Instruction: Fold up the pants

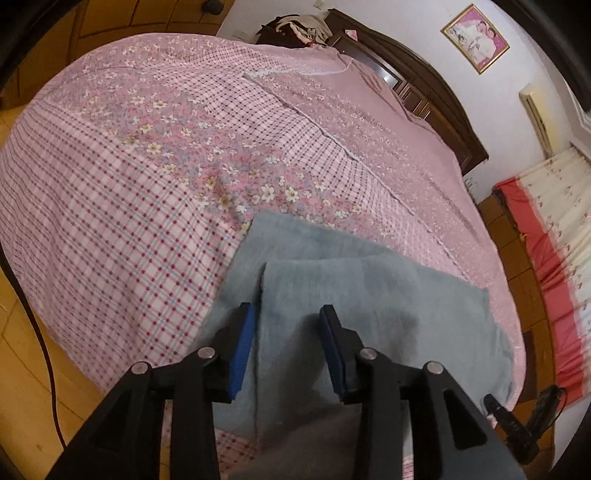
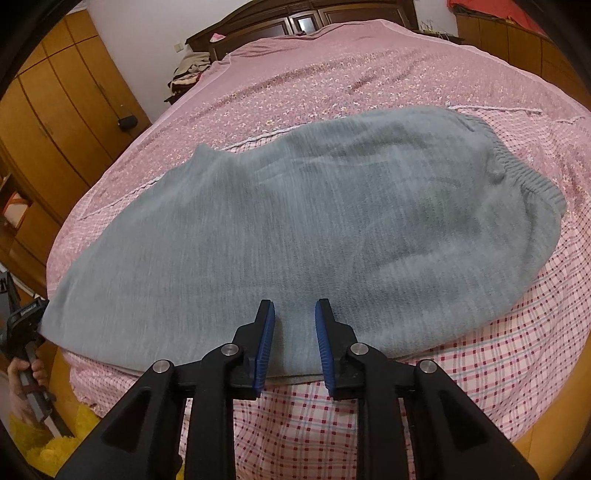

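Grey-blue fleece pants (image 2: 295, 221) lie flat on the pink bed, legs stacked, the elastic waistband (image 2: 517, 170) at the far right. In the left wrist view the leg ends (image 1: 369, 295) lie in two layers. My left gripper (image 1: 288, 314) is open, its blue pads either side of the upper layer's near edge, not closed on it. My right gripper (image 2: 294, 310) is open over the pants' near long edge, holding nothing. The left gripper also shows in the right wrist view (image 2: 26, 314), at the pants' left end.
The bed has a pink floral and checked cover (image 1: 147, 166) and a dark wooden headboard (image 2: 295, 22). Wooden wardrobes (image 2: 55, 110) stand left. A red-trimmed cloth (image 1: 546, 240) lies right of the bed. Clothes are piled (image 2: 188, 70) near the headboard.
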A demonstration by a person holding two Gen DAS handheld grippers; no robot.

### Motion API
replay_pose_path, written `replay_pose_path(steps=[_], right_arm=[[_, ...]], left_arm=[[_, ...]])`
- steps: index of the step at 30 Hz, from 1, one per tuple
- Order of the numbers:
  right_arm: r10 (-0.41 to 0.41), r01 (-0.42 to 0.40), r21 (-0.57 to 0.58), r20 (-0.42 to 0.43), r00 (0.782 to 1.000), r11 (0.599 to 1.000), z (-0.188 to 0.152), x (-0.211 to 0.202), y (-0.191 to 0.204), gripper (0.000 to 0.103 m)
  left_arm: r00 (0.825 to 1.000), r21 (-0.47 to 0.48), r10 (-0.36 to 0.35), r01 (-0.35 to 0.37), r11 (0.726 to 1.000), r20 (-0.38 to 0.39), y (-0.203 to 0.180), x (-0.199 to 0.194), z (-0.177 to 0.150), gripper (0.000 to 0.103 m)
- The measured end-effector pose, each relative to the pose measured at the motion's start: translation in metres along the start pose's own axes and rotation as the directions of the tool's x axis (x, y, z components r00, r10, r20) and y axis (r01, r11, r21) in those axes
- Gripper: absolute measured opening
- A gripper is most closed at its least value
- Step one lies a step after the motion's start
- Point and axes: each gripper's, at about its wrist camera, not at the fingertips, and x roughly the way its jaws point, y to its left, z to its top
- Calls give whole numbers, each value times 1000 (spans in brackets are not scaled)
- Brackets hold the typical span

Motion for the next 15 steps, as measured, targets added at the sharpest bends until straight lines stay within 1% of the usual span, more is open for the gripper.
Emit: replay_pose_path(steps=[2, 3, 4, 6, 10, 13, 15], right_arm=[[0, 0, 1, 1, 1000, 1000, 0, 0, 0, 25], [1, -1, 1, 1, 1000, 1000, -1, 0, 0, 25], [1, -1, 0, 0, 1000, 1000, 0, 0, 0, 25], [4, -4, 2, -3, 1000, 1000, 0, 0, -1, 25], [6, -6, 4, -6, 1000, 1000, 1, 0, -1, 25], [2, -2, 2, -5, 1000, 1000, 1, 0, -1, 25], [0, 0, -1, -3, 1000, 1000, 1, 0, 0, 25]], left_arm=[[1000, 27, 13, -13, 1000, 8, -6, 2, 0, 36], [1000, 54, 24, -25, 998, 19, -11, 2, -2, 31], [1000, 66, 20, -21, 998, 23, -14, 2, -2, 19], [1000, 79, 5, -7, 997, 28, -19, 1, -3, 7], [993, 148, 57, -72, 986, 103, -32, -15, 0, 5], [980, 221, 109, -144, 964, 164, -42, -27, 9, 5], [974, 256, 134, -179, 950, 183, -44, -28, 17, 5]])
